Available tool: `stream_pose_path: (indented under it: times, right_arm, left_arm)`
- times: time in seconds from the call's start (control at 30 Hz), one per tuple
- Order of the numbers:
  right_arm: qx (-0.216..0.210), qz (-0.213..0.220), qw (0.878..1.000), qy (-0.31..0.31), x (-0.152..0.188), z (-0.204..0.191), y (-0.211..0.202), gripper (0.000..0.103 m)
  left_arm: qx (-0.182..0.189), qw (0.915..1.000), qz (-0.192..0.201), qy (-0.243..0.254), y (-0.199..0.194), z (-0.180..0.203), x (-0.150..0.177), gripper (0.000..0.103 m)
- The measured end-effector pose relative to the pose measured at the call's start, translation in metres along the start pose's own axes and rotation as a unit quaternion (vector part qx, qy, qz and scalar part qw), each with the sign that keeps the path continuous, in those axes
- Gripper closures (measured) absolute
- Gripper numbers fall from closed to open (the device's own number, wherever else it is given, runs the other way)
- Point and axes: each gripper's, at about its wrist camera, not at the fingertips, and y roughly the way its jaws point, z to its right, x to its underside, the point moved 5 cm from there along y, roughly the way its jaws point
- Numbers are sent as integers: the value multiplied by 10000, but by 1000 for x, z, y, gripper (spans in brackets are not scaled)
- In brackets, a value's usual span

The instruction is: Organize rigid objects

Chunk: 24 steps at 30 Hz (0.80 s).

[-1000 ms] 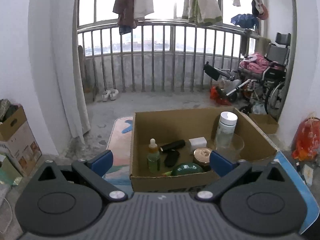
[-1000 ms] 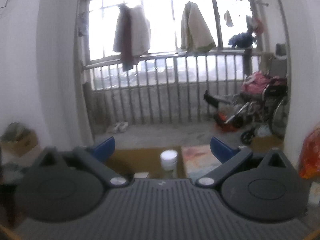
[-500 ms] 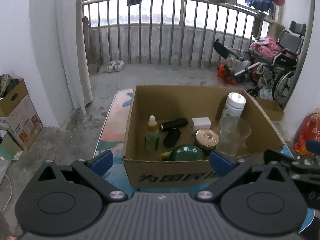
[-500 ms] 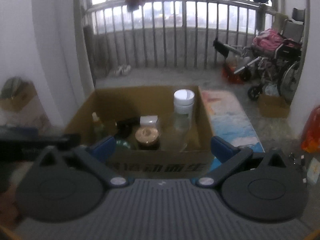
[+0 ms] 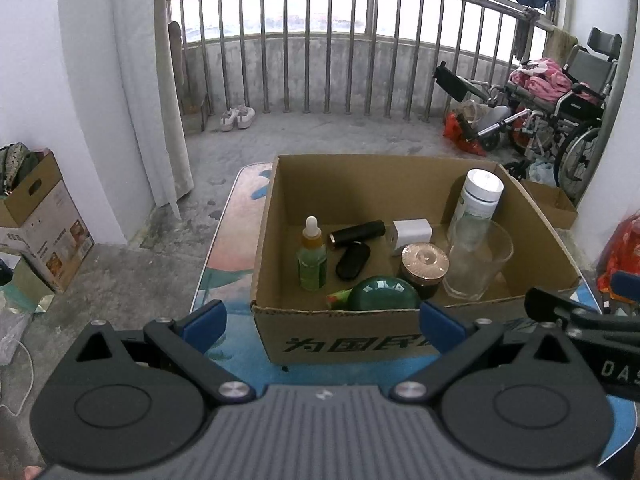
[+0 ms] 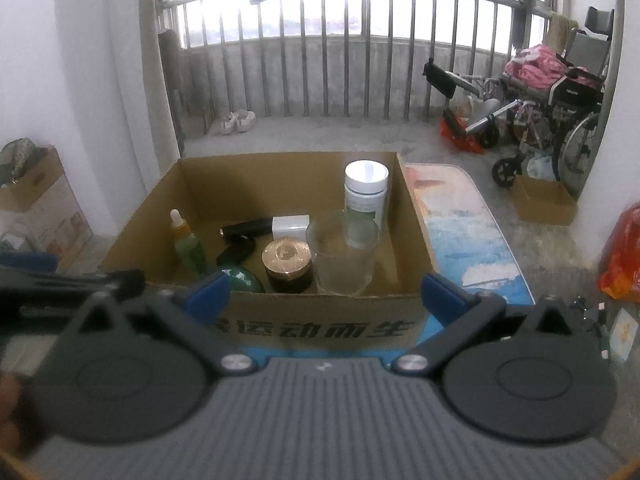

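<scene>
An open cardboard box (image 5: 344, 344) (image 6: 320, 326) sits on a colourful mat. Inside stand a green dropper bottle (image 5: 312, 256) (image 6: 188, 246), a white-capped bottle (image 5: 478, 200) (image 6: 365, 192), a clear glass cup (image 5: 478, 260) (image 6: 344, 256) and a gold-lidded jar (image 5: 425, 262) (image 6: 287, 264). A black tube (image 5: 357, 233), a black oval case (image 5: 353, 262), a white block (image 5: 412, 232) and a green round object (image 5: 382, 294) lie among them. My left gripper (image 5: 322, 322) is open and empty before the box's near wall. My right gripper (image 6: 325, 294) is open and empty there too.
The mat (image 5: 228, 248) (image 6: 460, 216) lies on a concrete floor. A wheelchair (image 5: 560, 100) stands at the back right, a cardboard carton (image 5: 36, 220) at the left, a small box (image 6: 540, 200) and a red bag (image 6: 622, 264) at the right. Railings (image 5: 340, 52) close the balcony.
Both views have tilted down and risen, so the box's inside shows more fully. Each gripper now shows at the edge of the other's view. Both stay open.
</scene>
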Motion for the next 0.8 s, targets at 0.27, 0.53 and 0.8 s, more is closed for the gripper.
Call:
stream_pose_path:
  times: [0.27, 0.53, 0.8]
  right_arm:
    - [-3, -51, 10000, -30, 1, 2, -2, 1]
    - [-63, -128, 9999, 27, 3, 2, -1, 1]
    - [-75, -219, 9997, 50, 6, 3, -3, 1]
  left_arm:
    - [-24, 10000, -21, 17, 1, 0, 1, 0]
    - [-21, 10000, -58, 13, 2, 1, 2, 1]
    - [5, 9999, -121, 18, -1, 2, 5, 2]
